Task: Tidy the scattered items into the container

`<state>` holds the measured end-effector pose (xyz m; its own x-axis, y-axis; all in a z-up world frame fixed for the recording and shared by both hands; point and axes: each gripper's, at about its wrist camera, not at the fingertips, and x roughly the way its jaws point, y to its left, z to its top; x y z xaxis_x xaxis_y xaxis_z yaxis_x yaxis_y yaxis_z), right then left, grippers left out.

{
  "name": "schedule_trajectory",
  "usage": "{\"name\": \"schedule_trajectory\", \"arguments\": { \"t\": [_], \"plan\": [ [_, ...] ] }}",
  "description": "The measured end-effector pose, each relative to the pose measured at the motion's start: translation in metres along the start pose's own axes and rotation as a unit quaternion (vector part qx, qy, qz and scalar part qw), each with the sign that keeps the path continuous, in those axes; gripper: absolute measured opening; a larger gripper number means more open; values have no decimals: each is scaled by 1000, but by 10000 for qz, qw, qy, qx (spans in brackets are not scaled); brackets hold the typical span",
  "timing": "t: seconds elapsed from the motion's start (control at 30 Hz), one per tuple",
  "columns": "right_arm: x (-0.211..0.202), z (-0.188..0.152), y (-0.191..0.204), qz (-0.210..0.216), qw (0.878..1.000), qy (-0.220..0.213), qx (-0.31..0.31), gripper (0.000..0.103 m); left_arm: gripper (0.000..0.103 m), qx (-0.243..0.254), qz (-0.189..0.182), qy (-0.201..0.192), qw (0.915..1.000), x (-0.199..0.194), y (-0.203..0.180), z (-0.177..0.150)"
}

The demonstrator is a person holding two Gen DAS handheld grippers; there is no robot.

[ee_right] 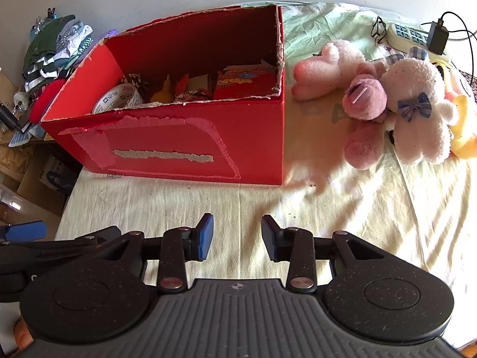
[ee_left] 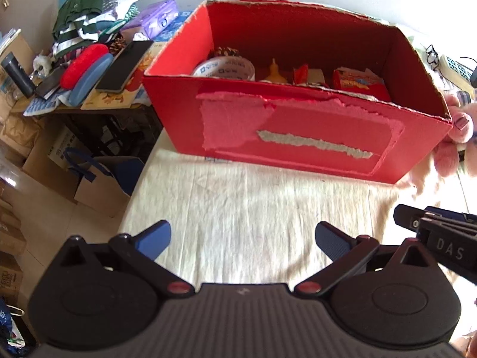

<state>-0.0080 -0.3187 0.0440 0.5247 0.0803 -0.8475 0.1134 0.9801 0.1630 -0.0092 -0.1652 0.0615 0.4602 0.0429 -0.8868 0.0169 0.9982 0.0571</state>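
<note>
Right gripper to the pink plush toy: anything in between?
Nothing visible. The right gripper is open over bare sheet, and the pink plush toy lies ahead to its right, beside the red box, not behind it.

We see a matt red cardboard box (ee_right: 190,146) with torn, rough paper edges and grey peeled patches. The plush toys (ee_right: 387,104) look fluffy and soft. The sheet (ee_right: 298,208) is creased cloth. Each claw (ee_right: 237,238) looks like matt black plastic with ribbed blue pads (ee_left: 331,240).

Left gripper (ee_left: 243,240) hovering spread wide before the red cardboard box (ee_left: 298,137).
A tape roll (ee_left: 224,69) is lying inside it.
</note>
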Motion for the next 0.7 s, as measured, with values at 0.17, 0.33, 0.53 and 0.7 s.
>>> {"name": "schedule_trajectory", "arguments": {
  "t": [0.17,0.33,0.53,0.7],
  "plan": [
    [5,2,4,-123,9999,20,35,38,103,202,13,113,9997,9,-2,3],
    [9,6,13,-346,9993,54,158,38,103,303,-126,136,9994,17,5,11],
    [14,8,25,-574,9974,18,428,39,103,380,-138,56,9992,25,16,25],
    [19,10,36,-730,9953,-66,632,45,103,604,-197,15,9980,33,24,32]
  ]
}}
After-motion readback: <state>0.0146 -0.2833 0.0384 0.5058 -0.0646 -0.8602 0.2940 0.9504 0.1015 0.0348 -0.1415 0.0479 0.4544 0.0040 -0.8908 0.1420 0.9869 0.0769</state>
